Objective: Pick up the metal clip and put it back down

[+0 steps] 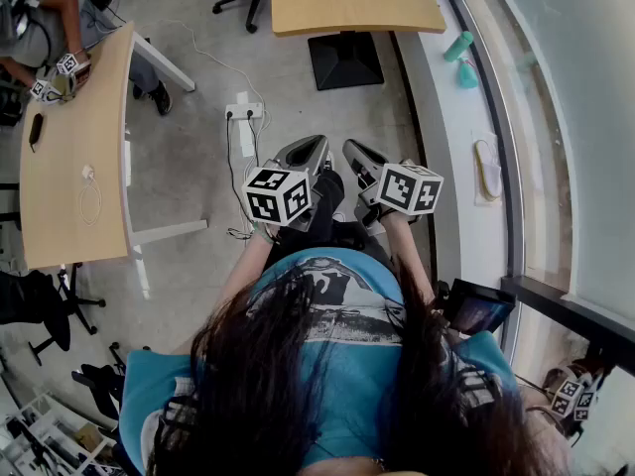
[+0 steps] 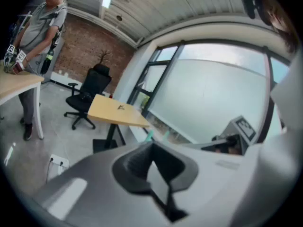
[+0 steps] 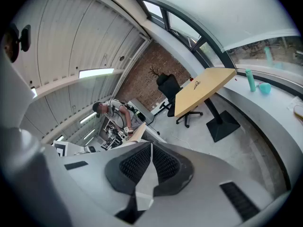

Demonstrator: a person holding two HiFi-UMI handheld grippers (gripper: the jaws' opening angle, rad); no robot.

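The wearer holds two grippers point(image 1: 316, 147) point(image 1: 354, 151). Around them are two wooden tables point(image 1: 69, 167) point(image 1: 347, 3), two teal containers point(image 1: 458, 46) point(image 1: 467, 75) on the window ledge point(image 1: 446, 117), one floor power strip point(image 1: 244, 112) and one other person point(image 1: 40, 18).

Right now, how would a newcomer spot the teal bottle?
Follow the white ledge under the window, on the head view's right, up to the far table. Two teal things stand there; the bottle is the tall slim one, the cup beside it short.

The left gripper point(image 1: 310, 153) and right gripper point(image 1: 357, 157) are pale grey with black ribbed pads point(image 3: 135, 164). Each carries a white cube point(image 1: 278, 194) printed with black squares. Ahead of them is a light-wood table point(image 1: 352, 3) on a black base point(image 1: 344, 59). Right of the right gripper is a teal bottle point(image 1: 458, 46), and beneath them a grey floor point(image 1: 198, 137).
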